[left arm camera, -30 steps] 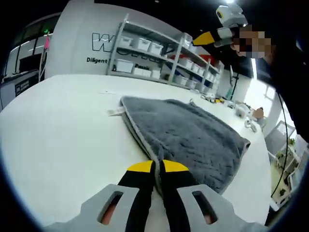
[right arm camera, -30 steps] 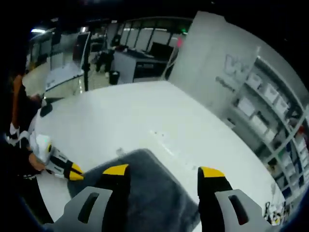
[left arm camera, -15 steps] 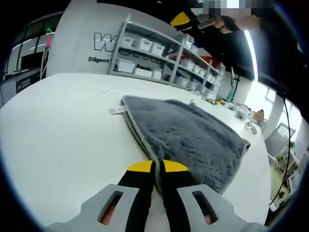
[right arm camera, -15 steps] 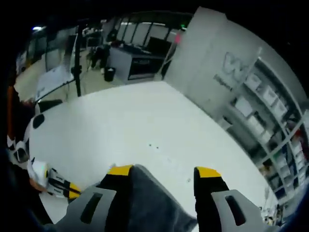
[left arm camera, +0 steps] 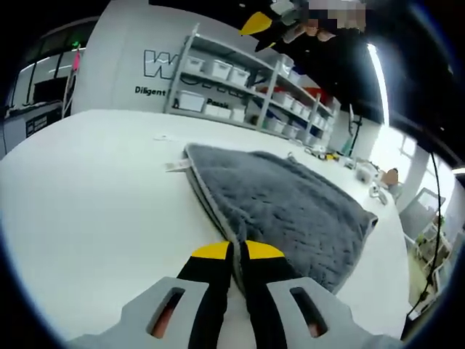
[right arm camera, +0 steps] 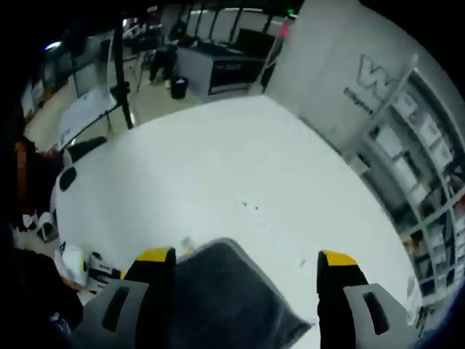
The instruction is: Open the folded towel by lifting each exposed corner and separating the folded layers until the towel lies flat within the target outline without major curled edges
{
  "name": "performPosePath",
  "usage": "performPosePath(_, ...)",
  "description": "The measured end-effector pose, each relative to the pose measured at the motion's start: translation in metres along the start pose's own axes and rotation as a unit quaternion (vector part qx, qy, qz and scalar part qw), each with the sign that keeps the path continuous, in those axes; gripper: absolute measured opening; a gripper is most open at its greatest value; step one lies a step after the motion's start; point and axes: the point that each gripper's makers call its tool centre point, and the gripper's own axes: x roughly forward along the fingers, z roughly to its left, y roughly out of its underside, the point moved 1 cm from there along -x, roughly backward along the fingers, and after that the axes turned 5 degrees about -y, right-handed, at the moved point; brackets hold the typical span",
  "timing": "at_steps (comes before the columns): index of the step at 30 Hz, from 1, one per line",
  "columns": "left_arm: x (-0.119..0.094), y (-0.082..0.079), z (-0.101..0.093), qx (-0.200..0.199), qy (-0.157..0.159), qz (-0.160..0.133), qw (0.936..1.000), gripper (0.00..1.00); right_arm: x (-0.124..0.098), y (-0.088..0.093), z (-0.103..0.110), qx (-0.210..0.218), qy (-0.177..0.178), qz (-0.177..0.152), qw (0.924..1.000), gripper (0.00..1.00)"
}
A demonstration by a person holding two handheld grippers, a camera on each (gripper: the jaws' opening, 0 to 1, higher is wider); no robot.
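A grey fluffy towel [left arm camera: 290, 203] lies folded on the white table [left arm camera: 87, 189], its stacked light-trimmed edges running along its left side and a small white tag [left arm camera: 174, 167] at the far corner. My left gripper [left arm camera: 236, 251] is shut on the towel's near edge. High above, the right gripper [left arm camera: 260, 22] shows as a yellow tip in a person's hand. In the right gripper view, my right gripper [right arm camera: 245, 256] stands open in the air, looking down at the towel [right arm camera: 225, 298]. Nothing is between its fingers. The left gripper [right arm camera: 91, 267] sits at the lower left there.
Shelves with white bins [left arm camera: 218, 69] stand behind the table. Small items [left arm camera: 367, 174] lie near the table's far right end. The table's rounded edge [right arm camera: 87, 167] drops to a floor with desks and stands. Bare white tabletop spreads left of the towel.
The right gripper has risen and swung left across the top of the left gripper view; its jaws stand slightly wider. The left gripper and towel have stayed put.
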Motion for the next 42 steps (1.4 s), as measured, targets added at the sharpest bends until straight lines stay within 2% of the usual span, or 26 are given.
performPosePath(2,-0.001,0.0,-0.001,0.016,-0.009,-0.006,0.9998,0.05,0.007,-0.007,0.002,0.017,-0.006,-0.019,0.9996,0.84)
performPosePath(4,-0.002,0.0,-0.001,0.02,-0.011,-0.008,0.9997,0.05,0.013,-0.013,0.0,0.022,-0.009,-0.022,0.9995,0.85)
performPosePath(6,-0.002,-0.001,0.0,0.015,-0.009,-0.007,0.9998,0.05,0.018,-0.021,-0.007,0.033,0.0,-0.028,0.9991,0.83)
performPosePath(9,-0.002,-0.001,0.0,0.011,-0.006,-0.008,0.9999,0.05,0.02,-0.022,-0.004,0.038,0.014,-0.029,0.9988,0.78)
performPosePath(12,-0.002,-0.001,0.0,0.01,-0.004,-0.009,0.9999,0.05,0.029,-0.027,-0.009,0.048,0.031,-0.036,0.9977,0.83)
performPosePath(14,-0.003,-0.003,0.001,0.004,0.001,-0.01,0.9999,0.05,0.038,-0.028,-0.012,0.057,0.035,-0.031,0.9973,0.8)
performPosePath(16,-0.004,-0.004,0.001,0.0,0.004,-0.01,0.9999,0.05,0.05,-0.032,-0.021,0.066,0.036,-0.019,0.997,0.72)
performPosePath(18,-0.004,-0.003,0.002,-0.005,0.003,-0.002,1.0,0.05,0.06,-0.026,-0.02,0.074,0.035,-0.006,0.9966,0.7)
performPosePath(20,-0.004,-0.002,-0.001,0.0,0.003,0.007,1.0,0.05,0.07,-0.01,-0.011,0.084,0.027,0.014,0.996,0.69)
performPosePath(23,-0.004,-0.001,-0.001,0.01,0.001,0.014,0.9999,0.05,0.091,0.008,-0.005,0.103,0.016,0.041,0.9937,0.62)
performPosePath(26,-0.006,-0.001,-0.001,0.016,0.004,0.018,0.9997,0.05,0.117,0.023,0.002,0.108,-0.001,0.069,0.9918,0.6)
performPosePath(29,-0.006,-0.003,-0.002,0.021,0.006,0.02,0.9996,0.05,0.13,0.023,0.004,0.108,-0.009,0.079,0.991,0.54)
performPosePath(34,-0.006,-0.003,-0.003,0.024,0.008,0.022,0.9994,0.05,0.148,0.028,0.019,0.109,-0.015,0.085,0.9903,0.56)
performPosePath(38,-0.007,-0.003,-0.003,0.025,0.009,0.022,0.9994,0.05,0.153,0.032,0.024,0.108,-0.015,0.09,0.9899,0.53)
performPosePath(41,-0.007,-0.004,-0.004,0.027,0.01,0.021,0.9994,0.05,0.161,0.04,0.028,0.119,-0.017,0.098,0.9879,0.46)
performPosePath(42,-0.007,-0.004,-0.005,0.028,0.01,0.021,0.9993,0.05,0.165,0.048,0.032,0.112,-0.022,0.106,0.9878,0.44)
